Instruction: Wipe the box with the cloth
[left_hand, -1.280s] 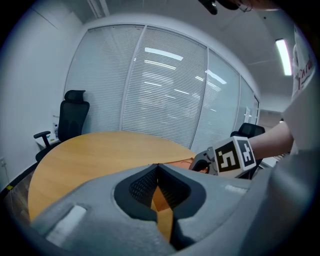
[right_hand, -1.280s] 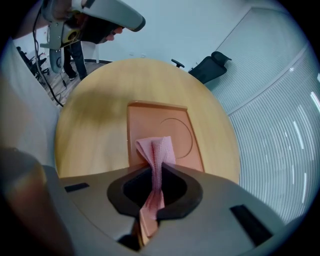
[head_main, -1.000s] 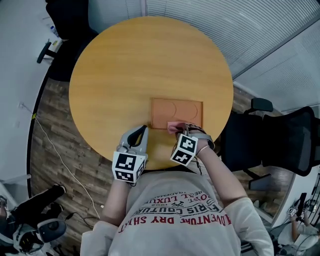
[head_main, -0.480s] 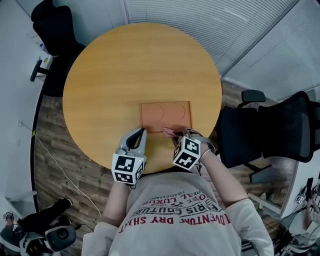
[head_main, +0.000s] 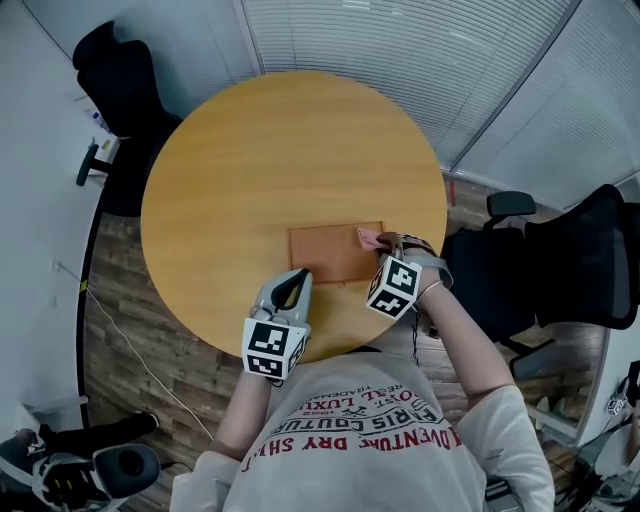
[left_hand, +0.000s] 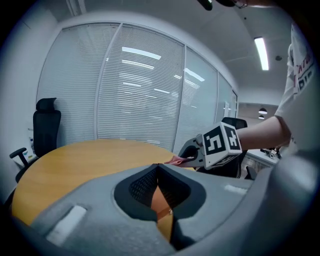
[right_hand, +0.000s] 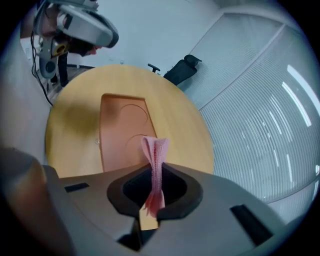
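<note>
Now, the person leans over a round wooden worktop (head_main: 290, 150), holding one gripper in each hand. A flat orange-brown box (head_main: 330, 256) lies on it, on the side close to the person, and two shallow round shapes are pressed into its top.

The right gripper (head_main: 384, 241) is at the right corner of the box, the one farther from the person. Its jaws are closed on a pink cloth (head_main: 368, 238) — the cloth stands between them as a thin folded strip, and its free end reaches over that corner of the box. Whether the cloth really touches the surface of the box, I cannot tell.

The left gripper (head_main: 297, 276) is just beside the near left corner of the box and points toward it. Its jaws are pressed together at the tips, with nothing between them. Whether it touches the box I cannot tell either.

To the right of the box, past the worktop edge, stands a black office chair (head_main: 570, 270). Another black chair (head_main: 115, 70) stands well apart from the box, far to its left — near the window blinds (head_main: 400, 45).
</note>
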